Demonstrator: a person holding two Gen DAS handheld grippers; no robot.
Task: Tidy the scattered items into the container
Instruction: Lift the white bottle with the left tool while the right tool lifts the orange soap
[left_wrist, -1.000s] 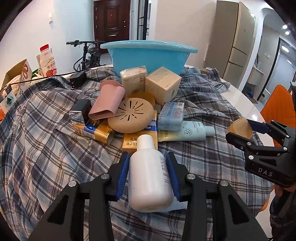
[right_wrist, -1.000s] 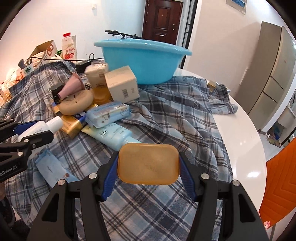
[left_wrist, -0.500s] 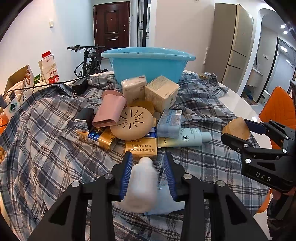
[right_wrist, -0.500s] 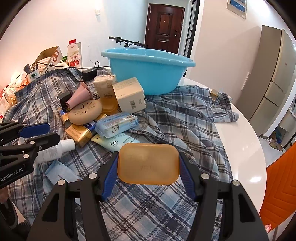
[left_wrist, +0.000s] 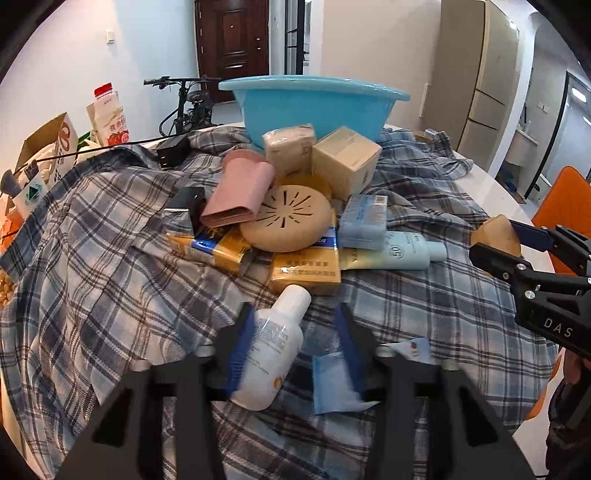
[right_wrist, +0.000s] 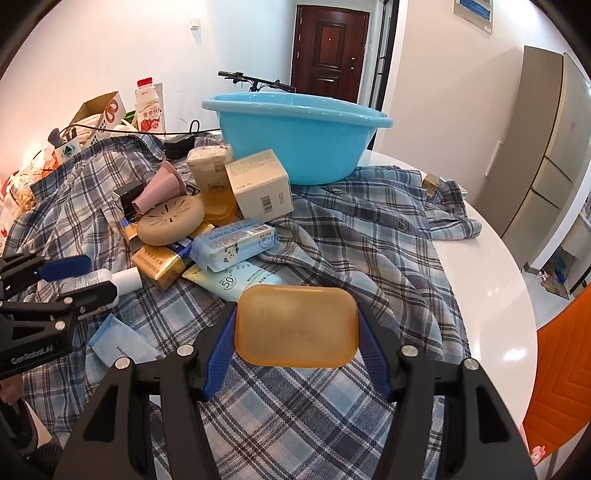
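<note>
A: What is the largest risk here?

B: The blue basin (right_wrist: 295, 136) sits at the far side of the table, beyond a loose heap of boxes and packets on a rumpled plaid cloth (right_wrist: 351, 229). The cloth is soft and creased, so it could drag or bunch and tip the heap.

A: And the grippers?

B: The right gripper (right_wrist: 297, 326) pinches an amber soap bar (right_wrist: 296, 325), a smooth rounded slab held by its short ends. It looks slick, so it could slide out on the way to the basin. The left gripper (left_wrist: 295, 347) has its fingers spread. The white bottle (left_wrist: 275, 350) lies between them on the cloth, leaning against the left pad and apart from the other.

A: So that one is loose?

B: It appears so. It is smooth, rounded plastic, so it could roll. A thin blue sachet (left_wrist: 338, 384) lies flat beside it and may be caught by mistake.
</note>
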